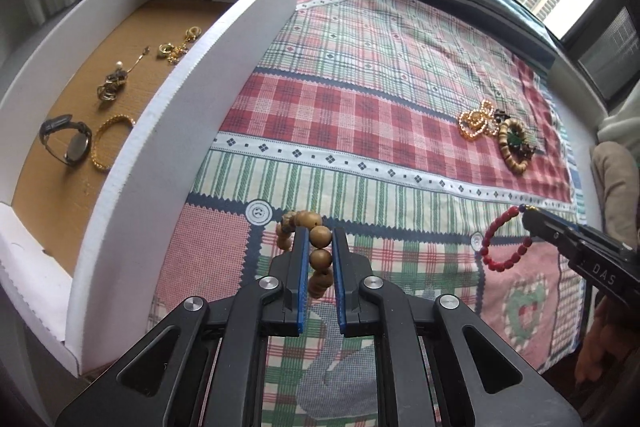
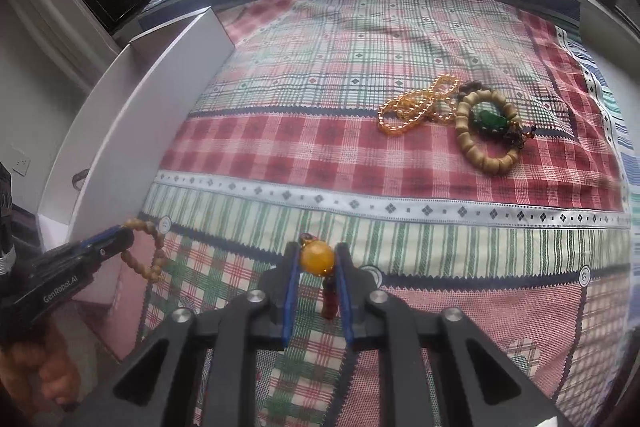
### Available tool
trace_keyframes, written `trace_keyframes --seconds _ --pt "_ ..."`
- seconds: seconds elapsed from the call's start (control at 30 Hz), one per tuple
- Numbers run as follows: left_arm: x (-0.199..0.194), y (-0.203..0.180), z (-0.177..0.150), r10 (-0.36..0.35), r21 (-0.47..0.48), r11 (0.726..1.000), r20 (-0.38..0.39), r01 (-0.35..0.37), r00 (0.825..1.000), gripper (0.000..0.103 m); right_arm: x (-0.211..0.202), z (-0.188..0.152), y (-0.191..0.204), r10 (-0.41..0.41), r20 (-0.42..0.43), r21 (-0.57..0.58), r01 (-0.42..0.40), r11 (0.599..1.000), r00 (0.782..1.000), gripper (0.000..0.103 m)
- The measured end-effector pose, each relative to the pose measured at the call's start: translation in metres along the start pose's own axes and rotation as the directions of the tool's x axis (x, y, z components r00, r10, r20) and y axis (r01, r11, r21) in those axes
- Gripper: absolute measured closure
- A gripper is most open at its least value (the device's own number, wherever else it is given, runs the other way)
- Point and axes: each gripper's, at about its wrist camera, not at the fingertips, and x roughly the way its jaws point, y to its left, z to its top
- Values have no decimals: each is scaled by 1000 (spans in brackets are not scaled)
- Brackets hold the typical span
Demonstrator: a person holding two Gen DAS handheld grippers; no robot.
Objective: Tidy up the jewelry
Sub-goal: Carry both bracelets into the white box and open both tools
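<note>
A wooden bead bracelet [image 1: 308, 251] is pinched between the blue pads of the left tongs [image 1: 320, 247], hanging clear of the patchwork cloth [image 1: 360, 99] that covers the surface. The right tongs [image 2: 318, 261] are closed on the amber bead [image 2: 317, 258] of a red bead bracelet [image 1: 506, 241], whose loop dangles below them. The white box [image 1: 132, 195] with a brown floor, where a watch [image 1: 66, 141], a gold bangle [image 1: 106, 143] and small gold pieces already lie, stands just to the left of the left tongs, its long wall running away from them; it is well apart from the right tongs, beyond the left ones. The left hand is judged the nearer for the drop, a short carry leftward over the wall, while the right must cross further. Ahead and to the right of both tongs, an orange bead string [image 2: 416, 107] and a pale bead bracelet [image 2: 486, 131] with a green charm are left on the cloth.
</note>
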Motion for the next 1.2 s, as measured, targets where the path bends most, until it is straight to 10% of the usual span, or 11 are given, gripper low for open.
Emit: trace_keyframes --seconds 0.6,1.2 --pt "-116 34 -7 0 -89 996 58 5 998 94 -69 9 64 44 63 -151 -34 988 997 85" --pt "-161 189 20 239 -338 924 149 -178 959 94 -70 48 216 266 54 -379 -227 897 962 85"
